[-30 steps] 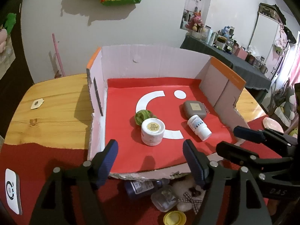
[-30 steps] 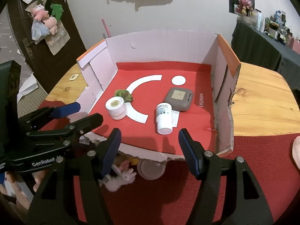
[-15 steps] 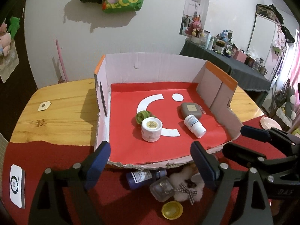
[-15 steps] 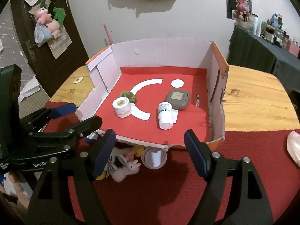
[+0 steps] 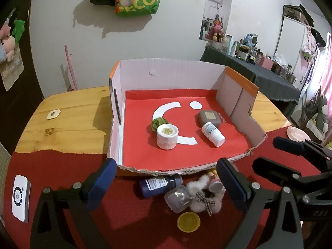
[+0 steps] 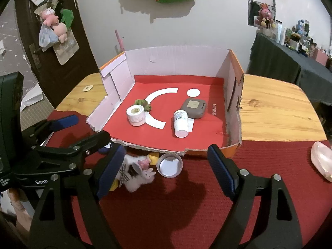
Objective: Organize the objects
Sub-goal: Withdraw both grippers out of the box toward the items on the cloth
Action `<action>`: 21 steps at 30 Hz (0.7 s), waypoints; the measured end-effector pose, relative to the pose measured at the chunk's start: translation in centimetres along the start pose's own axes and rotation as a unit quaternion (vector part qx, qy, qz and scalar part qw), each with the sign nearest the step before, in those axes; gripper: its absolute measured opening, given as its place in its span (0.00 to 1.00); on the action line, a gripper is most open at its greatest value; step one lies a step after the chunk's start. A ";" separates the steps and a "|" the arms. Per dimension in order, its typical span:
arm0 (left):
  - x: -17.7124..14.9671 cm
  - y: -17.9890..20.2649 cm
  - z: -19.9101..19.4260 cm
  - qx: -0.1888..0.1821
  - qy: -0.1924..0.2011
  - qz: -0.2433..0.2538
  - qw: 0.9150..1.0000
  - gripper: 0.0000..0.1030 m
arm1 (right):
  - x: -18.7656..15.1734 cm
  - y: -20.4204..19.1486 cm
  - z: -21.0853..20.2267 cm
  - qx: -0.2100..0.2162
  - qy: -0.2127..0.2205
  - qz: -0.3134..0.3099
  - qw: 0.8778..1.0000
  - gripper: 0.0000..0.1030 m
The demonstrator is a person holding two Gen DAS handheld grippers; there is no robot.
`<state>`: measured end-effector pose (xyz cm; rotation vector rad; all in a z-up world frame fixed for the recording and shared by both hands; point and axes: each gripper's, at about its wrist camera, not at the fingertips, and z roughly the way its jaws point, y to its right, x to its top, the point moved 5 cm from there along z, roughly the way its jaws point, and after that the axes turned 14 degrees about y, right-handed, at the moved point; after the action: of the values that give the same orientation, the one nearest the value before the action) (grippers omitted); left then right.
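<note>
An open cardboard box (image 5: 176, 72) (image 6: 176, 62) with a red floor holds a white jar (image 5: 167, 136) (image 6: 134, 115), a green ball (image 5: 155, 123), a grey case (image 5: 209, 117) (image 6: 194, 108) and a white bottle (image 5: 212, 133) (image 6: 181, 123) on its side. On the red cloth in front of the box lie a dark blue bottle (image 5: 159, 184), a clear jar (image 5: 178, 199) (image 6: 170, 165), a small plush toy (image 5: 205, 195) (image 6: 138, 178) and a yellow lid (image 5: 188, 221). My left gripper (image 5: 166, 175) and right gripper (image 6: 165, 155) hover above these; both jaws are opening and grip nothing.
The box stands on a wooden table (image 5: 68, 120), with red cloth (image 6: 186, 207) over the near part. A white device (image 5: 20, 198) lies at the near left. A pink dish (image 6: 323, 161) sits at the right edge. A small tag (image 5: 53, 114) rests on the wood.
Both grippers have drawn back from the box and their jaws have spread wider. The bottle, clear jar, plush toy and lid in front of the box have come into fuller view.
</note>
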<state>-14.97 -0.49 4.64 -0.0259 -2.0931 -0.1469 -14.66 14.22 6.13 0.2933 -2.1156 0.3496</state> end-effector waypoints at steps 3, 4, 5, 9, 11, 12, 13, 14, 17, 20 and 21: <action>-0.2 0.0 -0.2 0.001 0.000 0.001 1.000 0.96 | -0.2 0.1 -0.1 0.000 0.000 0.004 1.000 0.80; -0.3 0.0 -0.3 0.002 0.000 0.001 1.000 0.96 | -0.3 0.2 -0.2 0.001 -0.001 0.005 1.000 0.80; -0.3 0.0 -0.3 0.002 0.000 0.001 1.000 0.96 | -0.4 0.2 -0.2 0.002 -0.001 0.007 1.000 0.80; -0.4 0.0 -0.4 0.000 0.000 -0.001 1.000 0.96 | -0.6 0.2 -0.4 0.002 -0.002 0.010 1.000 0.80; -0.7 0.1 -0.5 0.000 -0.001 0.000 1.000 0.96 | -0.8 0.2 -0.5 0.003 -0.002 0.011 1.000 0.80; -0.8 0.1 -0.5 0.000 -0.002 0.000 1.000 0.96 | -0.8 0.2 -0.5 0.003 -0.003 0.011 1.000 0.80; -1.0 0.1 -0.6 0.000 -0.002 0.000 1.000 0.96 | -0.9 0.1 -0.5 0.003 -0.003 0.011 1.000 0.80; -1.1 0.1 -0.6 0.000 -0.003 0.000 1.000 0.96 | -0.9 0.2 -0.5 0.002 -0.003 0.010 1.000 0.80; -1.4 0.1 -0.8 0.000 -0.005 0.000 1.000 0.96 | -1.2 0.1 -0.5 0.001 -0.005 0.011 1.000 0.80; -1.7 0.0 -0.9 -0.001 -0.008 -0.001 1.000 0.96 | -1.6 0.1 -0.7 0.000 -0.006 0.010 1.000 0.80; -1.8 0.0 -0.9 -0.001 -0.009 -0.002 1.000 0.96 | -1.8 0.0 -0.8 -0.001 -0.006 0.009 1.000 0.80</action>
<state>-13.25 -0.49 3.55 -0.0247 -2.1104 -0.1516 -13.15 14.66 5.04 0.2757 -2.1309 0.3571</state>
